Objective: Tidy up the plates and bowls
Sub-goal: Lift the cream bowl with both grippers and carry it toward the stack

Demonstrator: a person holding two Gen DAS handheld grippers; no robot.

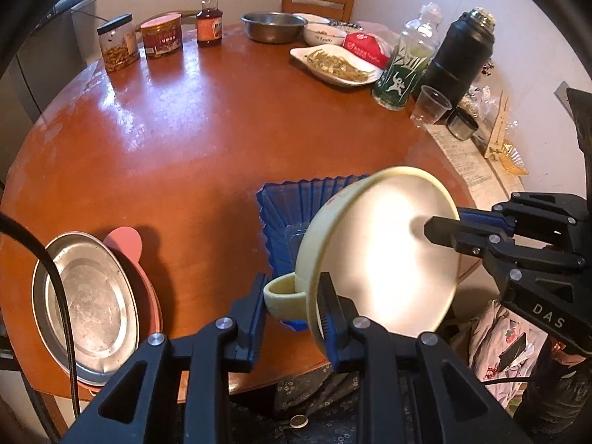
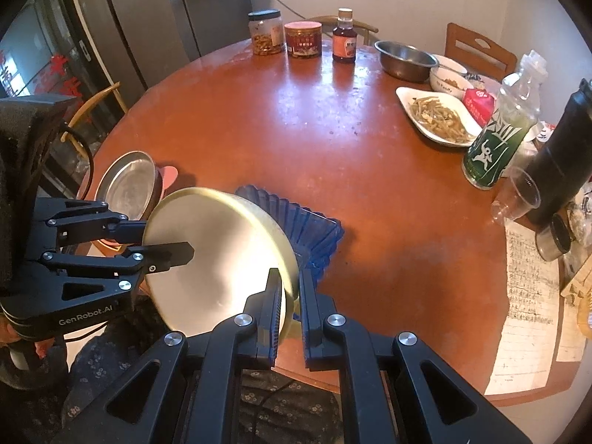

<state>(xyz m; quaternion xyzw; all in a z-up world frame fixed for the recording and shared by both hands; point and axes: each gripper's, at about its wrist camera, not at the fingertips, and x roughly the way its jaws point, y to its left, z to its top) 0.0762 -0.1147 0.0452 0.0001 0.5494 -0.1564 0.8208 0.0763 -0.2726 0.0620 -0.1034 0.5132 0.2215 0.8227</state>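
Observation:
A cream bowl is held tilted on its side above the near table edge, its hollow facing me. My left gripper is shut on its rim, one finger inside and one outside by the foot ring. My right gripper is shut on the opposite rim; the bowl also shows in the right wrist view. A blue ribbed dish sits on the table just behind the bowl, partly hidden. A metal plate rests on a pink plate at the near left.
At the far side of the round wooden table stand jars, a sauce bottle, a steel bowl, a white dish of food, a green bottle, a black flask and a plastic cup.

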